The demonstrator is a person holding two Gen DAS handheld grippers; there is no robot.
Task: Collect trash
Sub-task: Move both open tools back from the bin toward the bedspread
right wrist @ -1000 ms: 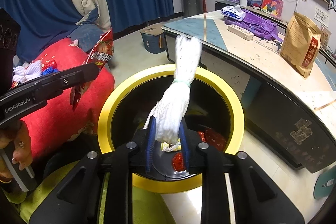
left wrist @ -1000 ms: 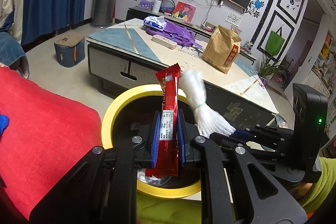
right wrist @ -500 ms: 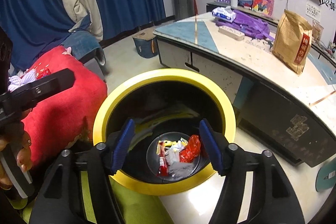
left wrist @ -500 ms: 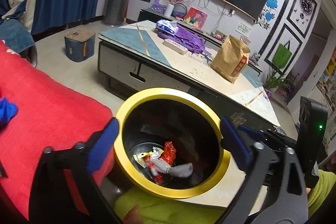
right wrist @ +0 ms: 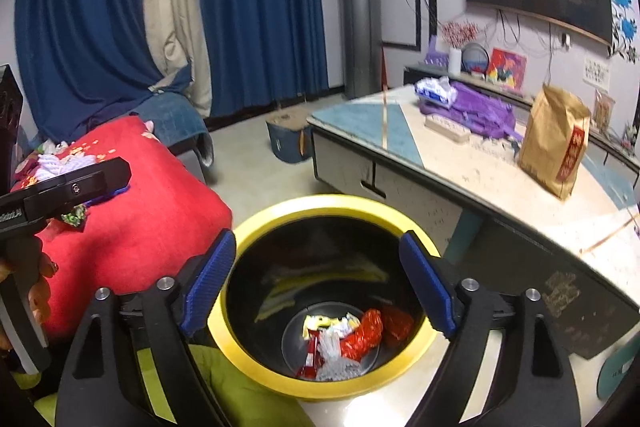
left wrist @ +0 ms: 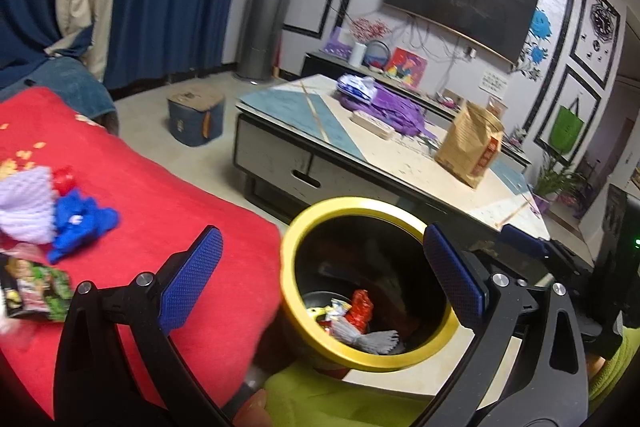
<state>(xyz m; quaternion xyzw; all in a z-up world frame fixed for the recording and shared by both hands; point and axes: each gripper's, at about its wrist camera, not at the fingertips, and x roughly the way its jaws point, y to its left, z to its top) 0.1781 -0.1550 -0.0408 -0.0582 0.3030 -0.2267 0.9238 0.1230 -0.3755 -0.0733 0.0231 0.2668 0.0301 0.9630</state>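
A black bin with a yellow rim (left wrist: 360, 211) stands on the floor between the red sofa cushion (left wrist: 160, 203) and the coffee table. At its bottom lie a red wrapper (left wrist: 360, 307), a white glove (left wrist: 372, 339) and other scraps. My left gripper (left wrist: 320, 279) is open and empty, over the bin's left edge and the cushion. My right gripper (right wrist: 320, 287) hangs above the bin (right wrist: 332, 203), jaws opening, nothing between them; the red wrapper (right wrist: 364, 333) and glove (right wrist: 332, 347) lie below. On the cushion lie a white knit piece (left wrist: 24, 203), a blue scrap (left wrist: 80, 223) and a snack packet (left wrist: 36, 291).
Behind the bin, the coffee table (left wrist: 400, 163) carries a brown paper bag (left wrist: 468, 151), a purple bag (left wrist: 396, 107) and a power strip. A blue box (left wrist: 196, 119) sits on the floor. A hand (right wrist: 36, 291) holds the left gripper's handle.
Both grippers have opened. The red wrapper and the white glove fell from them into the bin. The left gripper has risen and swung left toward the red cushion.
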